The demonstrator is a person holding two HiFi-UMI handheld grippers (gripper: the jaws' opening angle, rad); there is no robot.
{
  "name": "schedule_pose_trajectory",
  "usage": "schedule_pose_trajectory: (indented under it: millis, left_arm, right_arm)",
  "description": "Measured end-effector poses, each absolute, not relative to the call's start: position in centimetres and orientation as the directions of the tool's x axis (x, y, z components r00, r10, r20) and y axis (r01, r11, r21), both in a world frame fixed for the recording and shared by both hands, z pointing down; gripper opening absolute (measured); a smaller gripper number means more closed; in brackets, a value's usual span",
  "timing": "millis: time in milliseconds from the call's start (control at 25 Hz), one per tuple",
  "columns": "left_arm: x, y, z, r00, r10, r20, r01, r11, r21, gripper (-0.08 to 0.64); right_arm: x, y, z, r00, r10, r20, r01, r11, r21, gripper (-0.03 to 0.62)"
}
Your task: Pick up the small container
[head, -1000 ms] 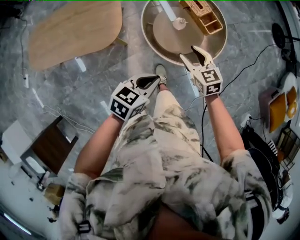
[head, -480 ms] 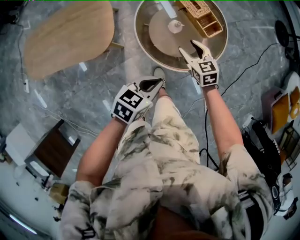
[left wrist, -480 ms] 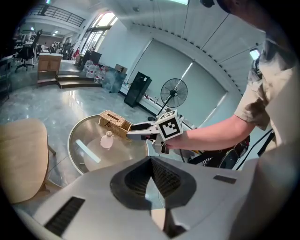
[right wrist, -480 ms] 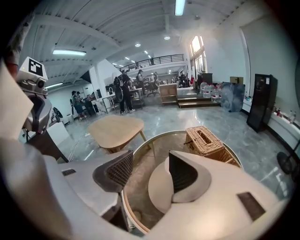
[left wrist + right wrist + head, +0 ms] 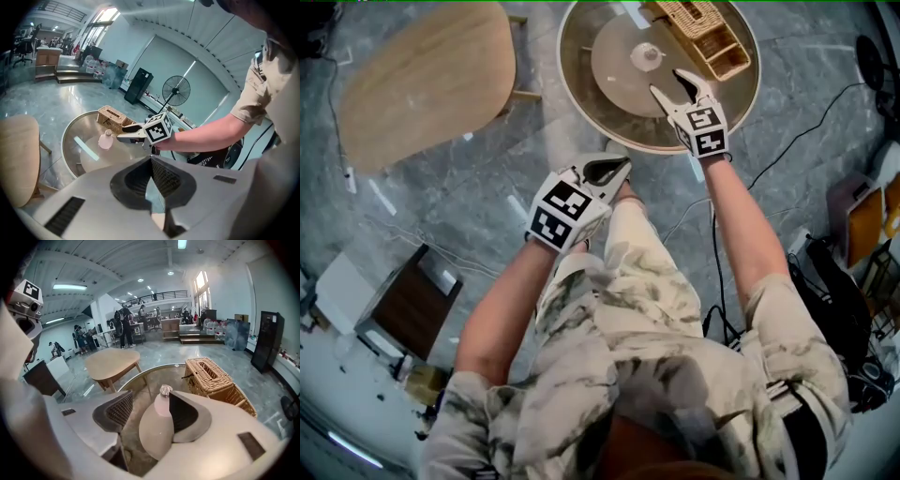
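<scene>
The small container [image 5: 648, 54] is a pale pink bottle with a silvery cap, standing upright on the round glass table [image 5: 581, 112]. My right gripper [image 5: 667, 82] is open and hangs over the table just short of the bottle, with its jaws pointing at it. In the right gripper view the container [image 5: 162, 404] shows ahead between the spread jaws of the right gripper [image 5: 150, 397], untouched. My left gripper [image 5: 614, 164] is shut and empty, off the table above the floor near my leg. From the left gripper view the bottle [image 5: 106, 139] and the right gripper [image 5: 123, 132] stand close together.
A wicker basket [image 5: 708, 28] sits on the round table to the right of the bottle. A light wooden table [image 5: 422, 75] stands to the left. Cables [image 5: 787, 141] run over the marble floor at the right, and a dark stool [image 5: 408, 300] is at the lower left.
My right gripper has moved up the picture, from the table's near rim in over it toward the bottle. The left gripper has shifted only a little.
</scene>
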State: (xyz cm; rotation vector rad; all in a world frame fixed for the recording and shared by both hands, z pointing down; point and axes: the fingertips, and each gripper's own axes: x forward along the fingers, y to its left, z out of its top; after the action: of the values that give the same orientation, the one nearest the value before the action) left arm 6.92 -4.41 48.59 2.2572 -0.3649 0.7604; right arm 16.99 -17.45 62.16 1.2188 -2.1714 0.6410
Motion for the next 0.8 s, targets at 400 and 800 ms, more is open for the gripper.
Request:
schedule_pose_trajectory:
  millis: [400,800]
  left_arm:
    - [8.5,-5.5,51.5,0.794,0.006,0.608,-0.441,-0.683,0.582,0.021]
    - [8.8,-6.2,53.4,0.799,0.003,0.602,-0.443,-0.673,0.592,0.021]
  right_arm:
    - [17.2,-20.9,67.7,-0.428,-0.594,0.681,-0.868,0.481,-0.125,0.27]
    - [16.5,-23.9,70.9,-0.424,-0.621,0.66,-0.869,0.484,-0.102,0.274]
